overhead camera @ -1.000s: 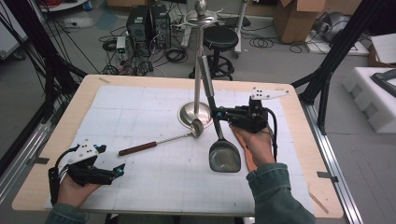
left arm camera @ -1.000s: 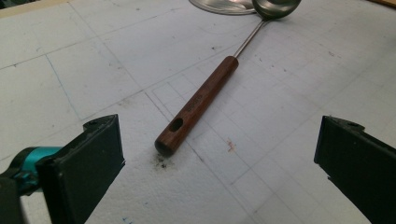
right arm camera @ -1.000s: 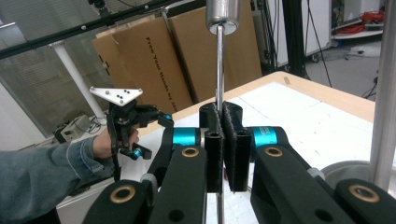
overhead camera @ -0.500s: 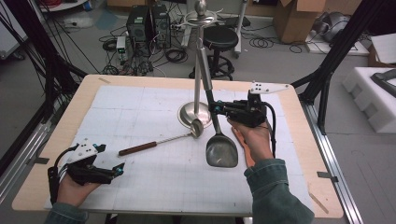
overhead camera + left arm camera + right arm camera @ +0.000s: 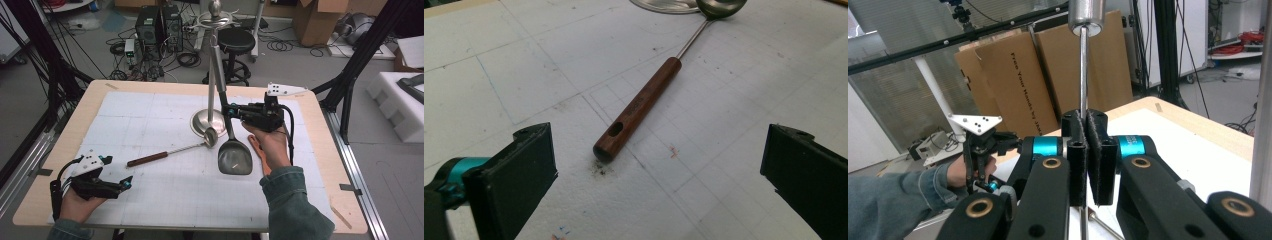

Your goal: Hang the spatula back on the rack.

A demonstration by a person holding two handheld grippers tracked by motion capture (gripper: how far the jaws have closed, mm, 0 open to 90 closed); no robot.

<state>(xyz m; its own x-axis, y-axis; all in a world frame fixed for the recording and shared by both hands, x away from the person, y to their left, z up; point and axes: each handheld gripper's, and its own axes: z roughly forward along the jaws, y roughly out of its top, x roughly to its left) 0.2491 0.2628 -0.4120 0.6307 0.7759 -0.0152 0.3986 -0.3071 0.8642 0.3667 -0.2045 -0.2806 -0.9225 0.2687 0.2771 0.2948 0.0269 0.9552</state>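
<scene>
A steel utensil stand with a round base and tall pole stands mid-table. My right gripper is shut on the thin metal shaft of a spatula, whose dark head hangs low over the mat, toward the near side. A ladle with a wooden handle lies flat, its bowl beside the stand's base. My left gripper rests open near the front left edge. Its jaws stand wide apart, and the ladle's wooden handle lies ahead of them, untouched.
A white gridded mat covers the wooden table. A reddish flat strip lies under my right hand. Beyond the far edge are a stool, cables and cardboard boxes. The other hand with its gripper is seen in the right gripper view.
My right gripper has shifted slightly away from the near edge, toward the stand, carrying the spatula with it; the head moved the same way. The left gripper and the ladle have stayed put.
</scene>
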